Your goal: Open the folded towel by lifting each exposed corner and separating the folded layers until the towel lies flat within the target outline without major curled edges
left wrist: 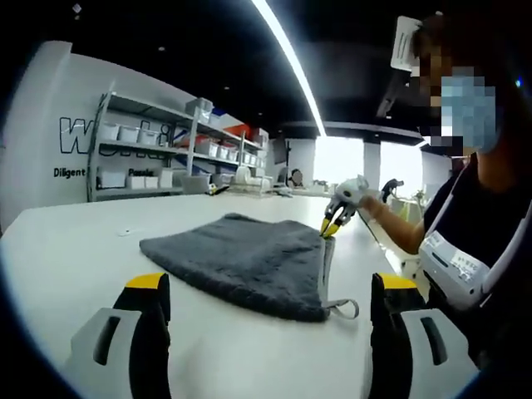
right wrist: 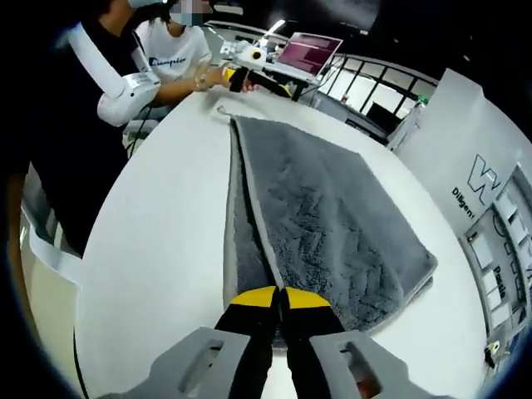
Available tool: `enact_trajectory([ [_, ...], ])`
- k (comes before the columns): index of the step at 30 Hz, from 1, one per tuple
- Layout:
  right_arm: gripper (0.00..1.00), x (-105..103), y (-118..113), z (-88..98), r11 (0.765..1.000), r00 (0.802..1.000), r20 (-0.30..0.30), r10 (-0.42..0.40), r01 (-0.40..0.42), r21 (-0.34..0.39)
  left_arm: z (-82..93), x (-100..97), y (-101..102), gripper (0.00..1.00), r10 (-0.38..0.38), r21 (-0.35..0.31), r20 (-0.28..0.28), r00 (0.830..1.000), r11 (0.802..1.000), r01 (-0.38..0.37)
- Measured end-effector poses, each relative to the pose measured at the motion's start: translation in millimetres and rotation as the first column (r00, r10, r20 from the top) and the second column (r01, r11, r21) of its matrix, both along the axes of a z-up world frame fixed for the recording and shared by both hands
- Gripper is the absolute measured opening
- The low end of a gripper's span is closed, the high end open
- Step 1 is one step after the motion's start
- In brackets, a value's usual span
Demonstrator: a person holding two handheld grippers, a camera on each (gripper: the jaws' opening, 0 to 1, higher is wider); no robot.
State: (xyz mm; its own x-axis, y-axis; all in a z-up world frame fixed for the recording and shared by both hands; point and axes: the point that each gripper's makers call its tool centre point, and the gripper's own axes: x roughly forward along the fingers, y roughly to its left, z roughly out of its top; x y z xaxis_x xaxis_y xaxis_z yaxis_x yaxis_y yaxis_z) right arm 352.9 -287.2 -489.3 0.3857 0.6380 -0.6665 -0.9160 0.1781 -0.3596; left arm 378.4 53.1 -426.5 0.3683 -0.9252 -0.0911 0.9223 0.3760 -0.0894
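The towel (left wrist: 249,262) is dark grey and lies folded on the white table (left wrist: 66,266). In the left gripper view it sits toward the table's middle, with a small grey hanging loop (left wrist: 342,309) sticking out from its near right corner, flat on the table top.

The left gripper (left wrist: 266,332) is held low over the near edge of the table, short of the towel. Its two jaws stand wide apart, one at each side of the view, each with a yellow band at the tip. Nothing lies between them and they touch nothing.

The right gripper (right wrist: 278,303) is at the towel's edge. In the right gripper view its two yellow-tipped jaws are pressed together, and the pale edge of the upper towel layer (right wrist: 262,241) runs straight down into the line where they meet. The jaws are clamped on that edge. From the left gripper view the same gripper (left wrist: 332,226) shows at the towel's far right corner, tips down on the fabric.

In the right gripper view the upper layer is folded over a lower layer (right wrist: 239,233), which shows as a narrow strip along the left side of the fold. The towel's right-hand corner (right wrist: 424,270) lies flat near the table's edge.

At the table's far edge sit an open laptop (right wrist: 309,51) and a seated person in a white shirt (right wrist: 170,54). Shelves with white bins (left wrist: 158,154) stand against the wall beyond the table.
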Motion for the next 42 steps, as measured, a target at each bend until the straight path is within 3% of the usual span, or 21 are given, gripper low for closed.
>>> enact_trajectory([
  [7,0.0,-10.5,5.1,24.1,0.998,1.0,0.028,0.003,-0.005,0.059,0.7,1.3,1.4,0.99,0.005,-0.008,-0.004,1.0,1.0,-0.005],
  [10,0.0,-20.1,5.4,29.5,0.997,1.0,0.013,0.019,-0.02,0.079,0.7,1.5,1.8,0.99,0.007,-0.007,-0.004,1.0,1.0,-0.007],
  [14,0.0,-27.8,2.6,1.7,1.0,0.998,-0.068,0.016,-0.015,0.012,1.0,0.0,1.2,0.99,0.004,-0.009,-0.001,1.0,1.0,-0.004],
  [16,0.0,-24.2,3.8,-10.2,1.0,0.996,-0.087,0.006,-0.005,0.012,1.3,1.3,2.1,0.99,0.008,-0.012,-0.003,1.0,1.0,-0.008],
  [19,0.0,-23.5,7.4,-9.7,0.996,0.988,-0.154,-0.018,0.031,0.087,1.1,4.6,4.4,0.99,0.023,-0.019,-0.007,1.0,1.0,-0.023],
  [21,0.0,-22.3,5.2,-10.4,0.993,0.98,-0.195,-0.04,0.061,0.104,1.2,6.0,5.9,0.99,0.026,-0.024,-0.015,1.0,0.999,-0.026],
  [24,0.02,-22.8,4.8,-8.3,0.992,0.977,-0.21,-0.046,0.069,0.102,1.7,5.6,5.6,0.99,0.022,-0.03,-0.019,1.0,0.999,-0.023],
  [27,0.2,-32.2,12.0,5.2,0.993,0.984,-0.179,0.007,0.013,0.113,-0.1,7.5,6.2,0.99,0.033,-0.02,-0.016,0.999,0.999,-0.033],
  [30,0.25,-19.0,24.3,32.1,0.977,0.998,-0.062,-0.009,0.022,0.21,-1.7,10.5,7.2,0.99,0.045,-0.016,-0.022,0.999,0.999,-0.046],
  [33,0.4,-19.4,34.6,44.6,0.96,0.999,-0.038,-0.021,0.031,0.277,0.5,10.1,6.8,0.99,0.043,-0.005,0.006,0.999,0.999,-0.043],
  [36,0.37,-7.6,30.9,46.0,0.969,0.995,0.035,-0.09,0.08,0.232,-4.2,17.8,9.5,0.99,0.092,0.029,0.011,0.996,0.995,-0.092],
  [38,0.41,-2.5,27.6,48.9,0.966,0.992,0.043,-0.12,0.106,0.235,-8.6,20.9,11.2,0.99,0.108,0.054,-0.007,0.994,0.993,-0.108],
  [42,0.65,8.9,26.3,60.5,0.935,0.978,0.047,-0.201,0.177,0.308,-10.0,23.5,13.2,0.99,0.132,0.072,-0.014,0.991,0.989,-0.131],
])
